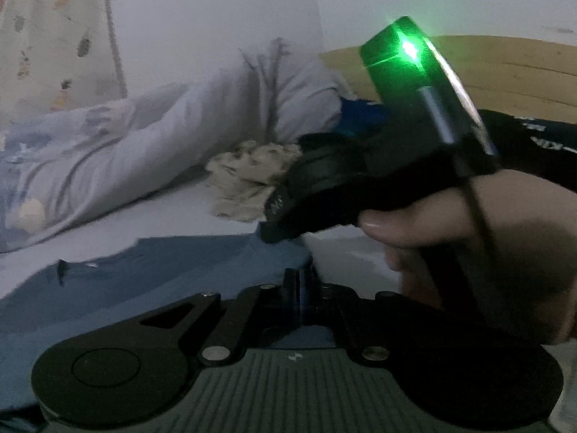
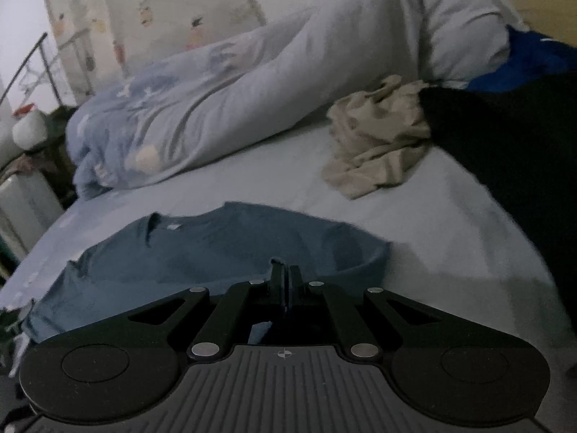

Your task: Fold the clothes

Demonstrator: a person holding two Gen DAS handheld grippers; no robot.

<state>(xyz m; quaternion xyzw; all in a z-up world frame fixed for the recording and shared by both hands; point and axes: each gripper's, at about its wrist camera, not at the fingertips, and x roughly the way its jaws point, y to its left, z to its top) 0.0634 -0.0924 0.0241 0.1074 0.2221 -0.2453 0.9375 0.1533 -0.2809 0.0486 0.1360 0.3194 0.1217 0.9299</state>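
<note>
A hand (image 1: 487, 238) holds the right gripper (image 1: 277, 231), its green light (image 1: 409, 48) glowing, above a blue shirt (image 1: 144, 281) on a bed (image 1: 173, 213).

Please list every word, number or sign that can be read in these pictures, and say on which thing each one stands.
None can be read.
White lettering on the black garment: too blurred.
Pale tag inside the blue T-shirt collar: too small.
Crosshair sign, no letters, on each device body.

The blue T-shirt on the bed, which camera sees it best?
The right wrist view. There the blue T-shirt lies spread across the bed sheet, neckline and sleeve showing. The left wrist view catches only a low, partial strip, with the other hand-held gripper above it.
</note>
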